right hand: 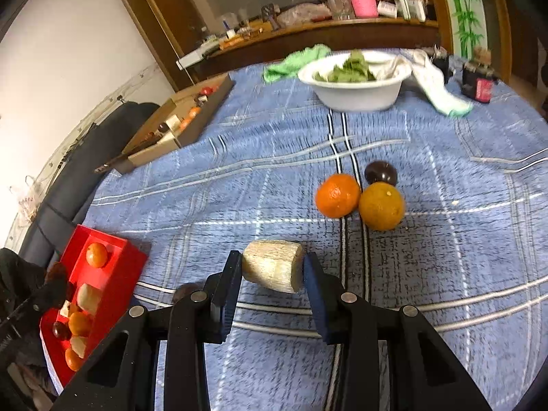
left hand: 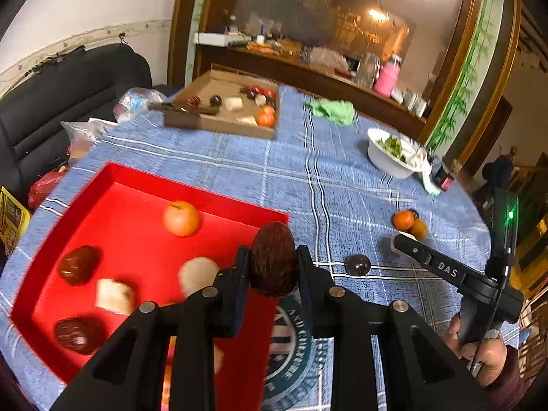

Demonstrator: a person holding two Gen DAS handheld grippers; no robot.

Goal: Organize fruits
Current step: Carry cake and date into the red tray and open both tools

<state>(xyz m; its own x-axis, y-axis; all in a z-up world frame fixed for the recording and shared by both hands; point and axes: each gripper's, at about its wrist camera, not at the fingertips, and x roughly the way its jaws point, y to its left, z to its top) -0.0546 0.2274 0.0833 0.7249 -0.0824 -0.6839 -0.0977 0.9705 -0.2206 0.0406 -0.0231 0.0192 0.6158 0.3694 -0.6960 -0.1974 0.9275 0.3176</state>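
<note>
So we've got our left gripper (left hand: 273, 267) with its jaws clamped on a dark brown, rough-skinned oval fruit (left hand: 273, 259), held right over the near corner of the shallow red plastic tray (left hand: 85, 198). In the left view we count five pieces clearly in that tray: one orange mandarin (left hand: 181, 218), two dark reddish-brown fruits (left hand: 79, 264), two pale beige chunks (left hand: 114, 296). More sit behind the jaws.

Our right gripper (right hand: 272, 270) has its jaws clamped on a pale beige ribbed cylinder piece (right hand: 273, 270). Still loose on the blue plaid worktop (right hand: 462, 257): two round orange citrus fruits (right hand: 338, 195) touching, one dark purple round fruit (right hand: 381, 173) just behind. Far side: one flat cardboard box (left hand: 219, 123) with mixed fruit, one white bowl (right hand: 356, 94) with green leaves.
</note>
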